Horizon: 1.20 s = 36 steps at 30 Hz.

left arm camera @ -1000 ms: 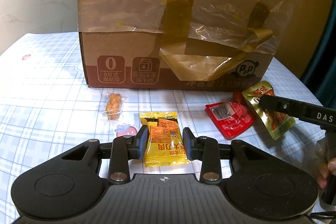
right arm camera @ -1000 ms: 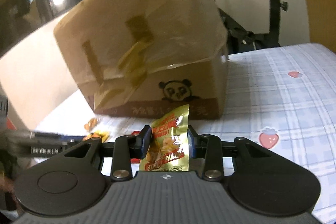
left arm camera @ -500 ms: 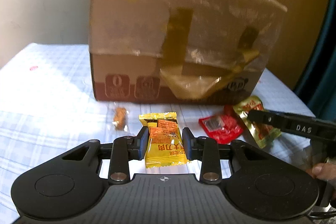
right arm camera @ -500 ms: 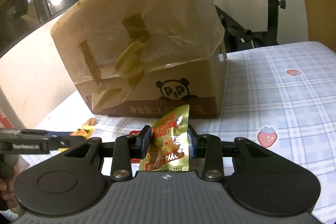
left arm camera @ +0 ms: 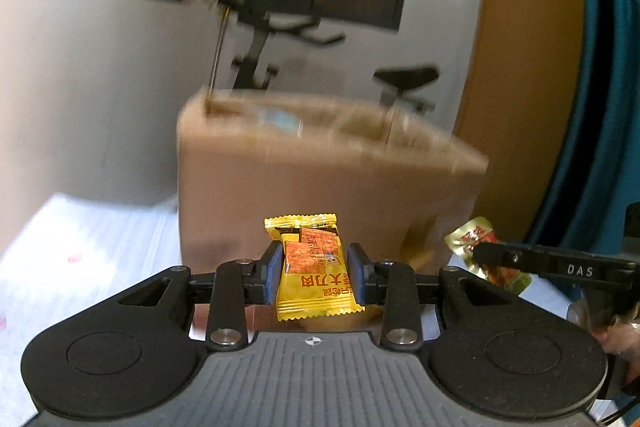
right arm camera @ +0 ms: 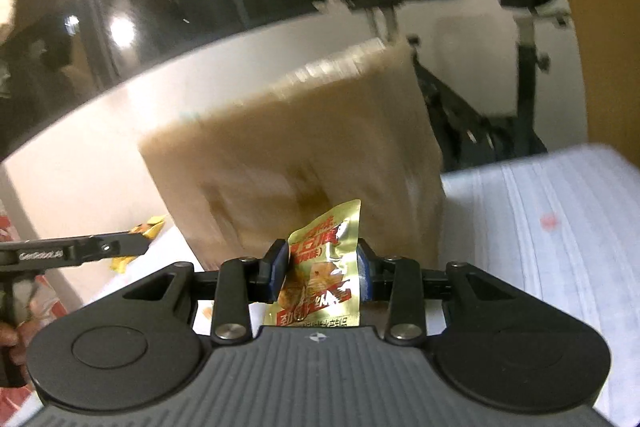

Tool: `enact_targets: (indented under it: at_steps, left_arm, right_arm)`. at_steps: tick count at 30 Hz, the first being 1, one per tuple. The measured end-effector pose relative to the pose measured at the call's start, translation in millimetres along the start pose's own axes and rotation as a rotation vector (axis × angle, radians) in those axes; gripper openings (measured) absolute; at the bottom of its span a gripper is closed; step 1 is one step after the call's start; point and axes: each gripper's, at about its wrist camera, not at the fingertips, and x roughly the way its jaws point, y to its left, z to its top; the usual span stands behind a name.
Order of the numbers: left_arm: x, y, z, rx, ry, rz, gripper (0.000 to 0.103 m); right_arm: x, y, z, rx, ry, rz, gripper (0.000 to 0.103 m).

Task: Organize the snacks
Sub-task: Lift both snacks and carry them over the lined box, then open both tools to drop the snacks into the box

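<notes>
My left gripper [left arm camera: 314, 275] is shut on a yellow snack packet [left arm camera: 314, 267] and holds it in the air in front of the cardboard box [left arm camera: 320, 179]. My right gripper [right arm camera: 322, 273] is shut on a gold foil snack pouch [right arm camera: 320, 279] and holds it up before the same box [right arm camera: 296, 163]. The box is blurred in both views. In the left wrist view the right gripper's finger [left arm camera: 552, 265] and the gold pouch [left arm camera: 476, 239] show at the right. In the right wrist view the left gripper's finger [right arm camera: 80, 251] and the yellow packet [right arm camera: 146, 231] show at the left.
The box stands on a table with a white checked cloth [right arm camera: 560, 235]. An exercise bike [right arm camera: 524, 67] stands behind the table, by a white wall and dark windows. A wooden door [left arm camera: 528, 67] and a teal curtain [left arm camera: 608, 107] are at the right.
Both grippers have risen with their packets, from the table to near the box top. The red packet and small wrapped snack on the cloth have dropped out of view.
</notes>
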Motion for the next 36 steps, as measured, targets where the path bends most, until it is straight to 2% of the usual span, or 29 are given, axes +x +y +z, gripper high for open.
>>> enact_targets:
  at_steps: [5, 9, 16, 18, 26, 30, 36]
  left_arm:
    - [-1.1, 1.1, 43.2, 0.023, -0.070, -0.027, 0.036]
    - [13.4, -1.7, 72.8, 0.021, -0.081, -0.038, 0.036]
    - [54.8, -1.2, 119.3, 0.038, -0.084, -0.028, 0.036]
    - [66.4, -0.5, 130.3, 0.049, -0.077, -0.011, 0.036]
    - [102.7, 16.8, 138.5, 0.043, 0.019, 0.059, 0.037]
    - [109.5, 28.1, 132.3, 0.006, 0.055, 0.092, 0.037]
    - [115.5, 39.7, 126.4, -0.025, 0.080, 0.104, 0.038]
  right_arm:
    - [-6.0, 18.7, 43.6, -0.071, -0.053, 0.073, 0.037]
    - [7.5, 30.9, 75.5, -0.109, -0.036, 0.124, 0.037]
    - [52.8, 46.9, 107.4, -0.138, 0.010, 0.117, 0.037]
    - [68.6, 46.7, 116.4, -0.128, 0.014, 0.092, 0.037]
    - [133.1, 40.2, 140.5, -0.103, 0.099, -0.041, 0.037]
    - [148.8, 32.7, 144.4, -0.048, 0.125, -0.091, 0.037]
    - [156.4, 33.8, 139.6, -0.067, 0.172, -0.131, 0.038]
